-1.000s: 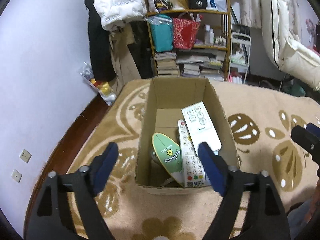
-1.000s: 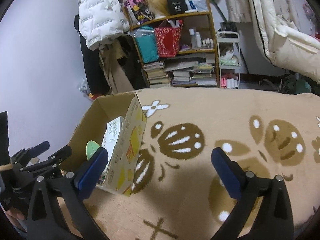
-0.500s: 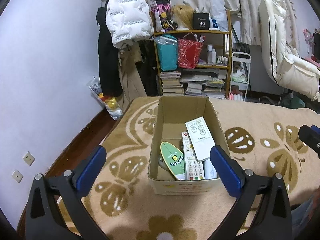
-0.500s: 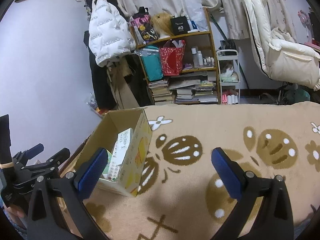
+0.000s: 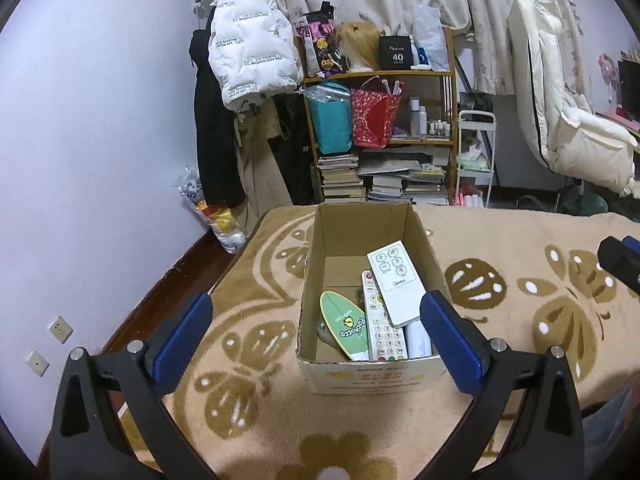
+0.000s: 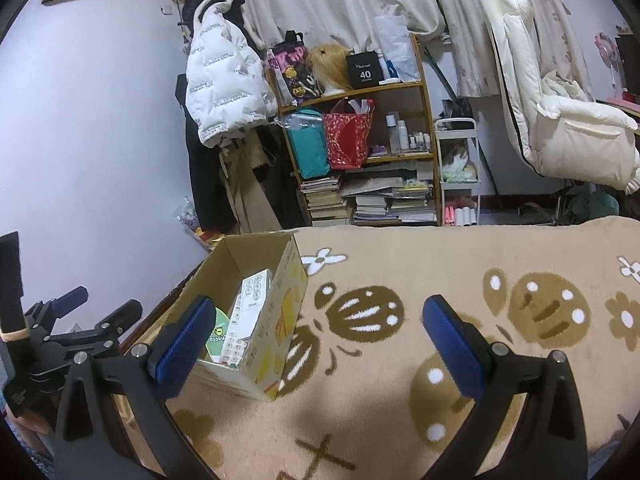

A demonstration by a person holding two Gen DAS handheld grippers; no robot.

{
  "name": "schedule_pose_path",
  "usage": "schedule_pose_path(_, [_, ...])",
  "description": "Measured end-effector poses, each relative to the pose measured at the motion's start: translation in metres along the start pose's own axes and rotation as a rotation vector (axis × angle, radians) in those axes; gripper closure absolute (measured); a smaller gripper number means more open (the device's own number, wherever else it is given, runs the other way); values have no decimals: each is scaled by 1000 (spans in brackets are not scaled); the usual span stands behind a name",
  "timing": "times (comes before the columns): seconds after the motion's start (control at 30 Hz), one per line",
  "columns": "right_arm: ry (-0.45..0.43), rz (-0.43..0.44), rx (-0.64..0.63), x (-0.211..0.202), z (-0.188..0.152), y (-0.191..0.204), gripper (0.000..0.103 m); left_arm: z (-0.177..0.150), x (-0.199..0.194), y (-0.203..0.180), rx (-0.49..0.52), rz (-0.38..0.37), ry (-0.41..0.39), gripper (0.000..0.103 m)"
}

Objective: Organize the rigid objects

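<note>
Because every item the task concerns already lies inside the cardboard box (image 5: 370,280), handling judgements apply to the contents and to the box itself. It stands on the patterned rug (image 5: 500,400), toward the rug's left edge, its top open.

Contents, left wrist view:
- White remote (image 5: 396,282): leans on the right wall, uppermost in the pile. Judged light, stiff and smooth-faced; take it across the narrow width near mid-length, where the casing is flat.
- Keypad remote (image 5: 382,330): lies partly under the white remote, its lower end at the near wall. Rubber keys should give some friction; pinch the side edges, not the key face.
- Green oval board (image 5: 346,326): slants against the near wall. Judged thin, rigid and glossy, so likely to slip; hold it by the long edges.
- A pale item at the near right corner and something grey beneath the board are too hidden to identify.

The box is judged light, with walls that flex under a pinch. Grip one wall close to a corner, where the fold stiffens it.

Left gripper (image 5: 316,336): jaws spread wide, holding nothing, hovering on the near side of the box. Right gripper (image 6: 318,340): jaws likewise spread and empty, over bare rug just right of the box.

No loose object shows on the visible rug.
</note>
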State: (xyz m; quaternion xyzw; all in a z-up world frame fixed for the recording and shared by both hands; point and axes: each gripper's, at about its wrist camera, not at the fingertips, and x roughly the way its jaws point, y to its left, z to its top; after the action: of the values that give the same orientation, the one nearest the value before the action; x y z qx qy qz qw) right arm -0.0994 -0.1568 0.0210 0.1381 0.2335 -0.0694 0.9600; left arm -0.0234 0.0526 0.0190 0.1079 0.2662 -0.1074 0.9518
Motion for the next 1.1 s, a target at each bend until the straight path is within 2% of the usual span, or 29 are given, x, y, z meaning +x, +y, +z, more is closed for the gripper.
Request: schedule_pose_path(1.1, [67,-3,-24,21,-9,3,0,-2,7,1,11,30,6,1])
